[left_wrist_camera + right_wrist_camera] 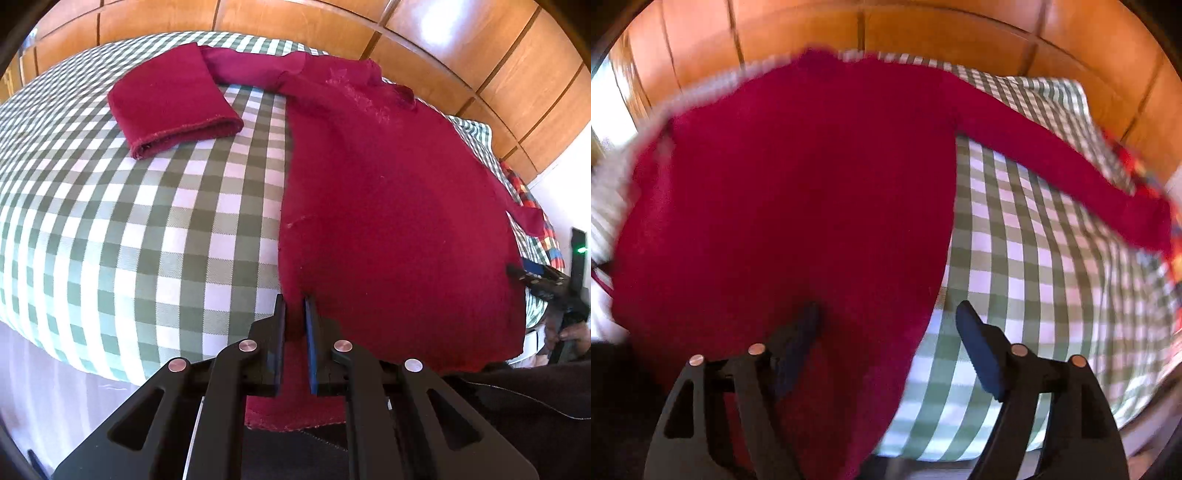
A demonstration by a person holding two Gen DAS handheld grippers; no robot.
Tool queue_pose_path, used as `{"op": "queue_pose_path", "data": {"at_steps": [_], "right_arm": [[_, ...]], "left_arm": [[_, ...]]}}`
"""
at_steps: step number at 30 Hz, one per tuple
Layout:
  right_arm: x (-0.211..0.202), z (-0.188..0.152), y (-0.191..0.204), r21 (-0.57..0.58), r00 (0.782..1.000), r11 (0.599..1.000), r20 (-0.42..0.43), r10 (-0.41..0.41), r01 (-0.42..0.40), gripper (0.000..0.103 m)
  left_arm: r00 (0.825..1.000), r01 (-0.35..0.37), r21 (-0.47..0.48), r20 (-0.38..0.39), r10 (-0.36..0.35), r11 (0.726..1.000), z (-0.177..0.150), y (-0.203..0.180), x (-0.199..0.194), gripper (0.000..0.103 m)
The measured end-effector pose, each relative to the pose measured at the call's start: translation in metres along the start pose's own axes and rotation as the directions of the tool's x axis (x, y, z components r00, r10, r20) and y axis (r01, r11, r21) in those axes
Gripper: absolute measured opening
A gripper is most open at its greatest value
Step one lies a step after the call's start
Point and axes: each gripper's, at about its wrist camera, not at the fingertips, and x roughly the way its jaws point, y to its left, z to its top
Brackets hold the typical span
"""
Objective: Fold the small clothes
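Two tongs | left gripper (295, 314) pinching red sweater (388, 206) hem | right gripper (886, 332) spread astride opposite hem corner | sweater flat ahead on checked bedspread (147, 221) | judged soft, light, floppy: grip corners

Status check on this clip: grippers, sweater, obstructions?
Left gripper clamped on red sweater hem. Right gripper open over the hem. Nothing obstructing.

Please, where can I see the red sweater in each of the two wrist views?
Left wrist view: the red sweater fills the right half; its near hem lies between the left gripper jaws.
Right wrist view: it covers the left and centre, one sleeve stretching right.
Shared landmark: the green checked bedcover under it.
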Motion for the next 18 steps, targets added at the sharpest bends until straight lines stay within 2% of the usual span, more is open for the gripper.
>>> {"op": "queue_pose_path", "data": {"at_steps": [1,2,3,5,7,8,10,11,12,13,14,15,16,18], "right_arm": [[0.001,-0.002,0.0,0.005,1.0,1.0,0.008,0.022,-0.022,0.06],[0.0,-0.005,-0.002,0.0,0.999,0.999,0.013,0.049,-0.049,0.04],[0.0,-0.005,0.002,-0.029,0.999,0.999,0.023,0.03,-0.029,0.031],[-0.003,-0.009,0.006,-0.097,1.0,0.995,0.023,-0.014,0.016,0.03],[-0.003,-0.015,-0.002,-0.115,1.0,0.993,0.022,-0.014,0.016,0.031],[-0.001,-0.015,-0.007,-0.094,1.0,0.996,0.015,0.004,-0.003,0.035],[-0.003,-0.011,-0.013,-0.048,1.0,0.999,-0.004,0.017,-0.017,0.05],[-0.003,-0.007,-0.016,-0.03,1.0,0.999,-0.005,0.019,-0.019,0.056],[-0.008,-0.004,-0.022,0.0,0.999,0.999,0.006,0.039,-0.039,0.057],[-0.018,0.002,-0.023,0.026,0.998,0.998,0.027,0.062,-0.063,0.057],[-0.029,0.01,-0.025,0.05,0.993,0.994,0.077,0.093,-0.097,0.063],[-0.036,0.018,-0.025,0.055,0.989,0.992,0.107,0.106,-0.112,0.071],[-0.044,0.027,-0.019,0.049,0.98,0.99,0.152,0.127,-0.136,0.072],[-0.049,0.04,-0.003,0.024,0.966,0.984,0.196,0.167,-0.175,0.074]], "left_arm": [[1.0,0.001,0.001,0.002,-0.001,1.0,-0.001,-0.001,0.0,0.008],[1.0,0.002,0.002,0.001,-0.002,1.0,-0.003,-0.001,-0.001,0.005],[1.0,0.005,-0.001,0.0,-0.005,1.0,-0.004,-0.001,-0.001,0.005],[1.0,0.024,-0.017,-0.012,-0.024,1.0,-0.01,-0.001,-0.002,0.003],[0.999,0.025,-0.023,-0.032,-0.025,0.999,-0.018,-0.001,-0.001,0.003],[0.998,0.028,-0.034,-0.05,-0.03,0.999,-0.023,0.0,0.0,0.003],[0.999,0.006,-0.048,-0.052,-0.008,0.999,-0.025,0.002,-0.003,0.003],[0.999,0.016,-0.077,-0.027,-0.018,0.997,-0.022,0.008,-0.011,0.003],[0.999,0.021,-0.13,0.037,-0.016,0.991,-0.015,0.019,-0.025,0.003],[0.994,0.004,-0.158,0.105,0.013,0.987,-0.008,0.027,-0.038,0.003],[0.989,-0.014,-0.159,0.143,0.037,0.987,-0.002,0.031,-0.046,0.003],[0.983,-0.047,-0.143,0.171,0.072,0.989,0.006,0.033,-0.053,0.003],[0.972,-0.11,-0.11,0.193,0.13,0.988,0.018,0.033,-0.058,0.003],[0.947,-0.231,-0.033,0.222,0.232,0.972,0.036,0.028,-0.054,0.015]]}}
